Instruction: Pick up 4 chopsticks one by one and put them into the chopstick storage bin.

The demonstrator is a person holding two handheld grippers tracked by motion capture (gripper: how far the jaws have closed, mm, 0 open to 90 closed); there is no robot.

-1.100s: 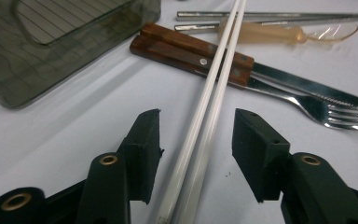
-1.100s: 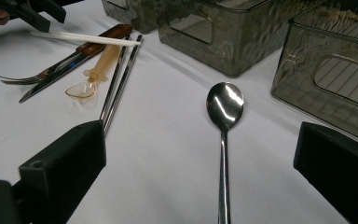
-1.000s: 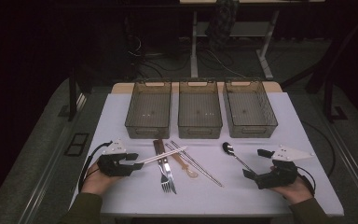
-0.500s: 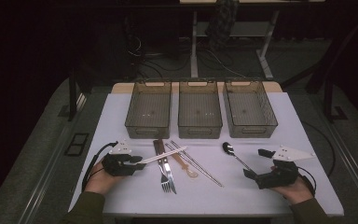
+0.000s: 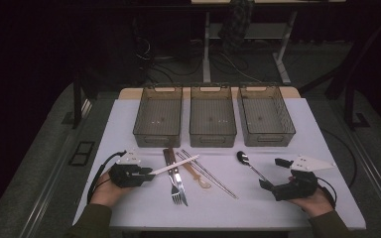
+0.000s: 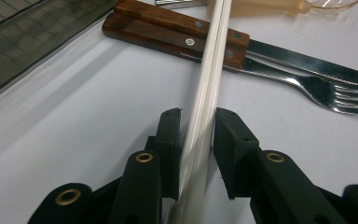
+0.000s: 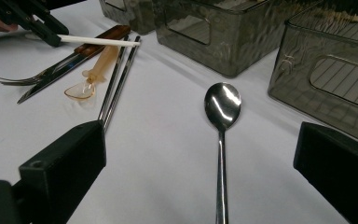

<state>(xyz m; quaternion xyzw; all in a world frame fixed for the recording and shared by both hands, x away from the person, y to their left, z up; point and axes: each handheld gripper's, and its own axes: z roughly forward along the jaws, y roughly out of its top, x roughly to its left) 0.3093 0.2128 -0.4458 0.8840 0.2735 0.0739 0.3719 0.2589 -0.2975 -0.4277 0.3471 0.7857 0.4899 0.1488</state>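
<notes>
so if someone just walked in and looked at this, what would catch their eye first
Probably the pair of white chopsticks clamped in the left gripper, sticking out over the wood-handled fork and knife near the table's front left. Next, the three smoky plastic bins lined up in a row across the back of the white table. Then the shiny metal spoon lying right between the open jaws of the right gripper.

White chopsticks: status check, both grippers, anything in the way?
Left gripper shut on white chopsticks, tips over the knife and fork handles. Right gripper open, metal spoon between its jaws, untouched. Three bins empty.
</notes>
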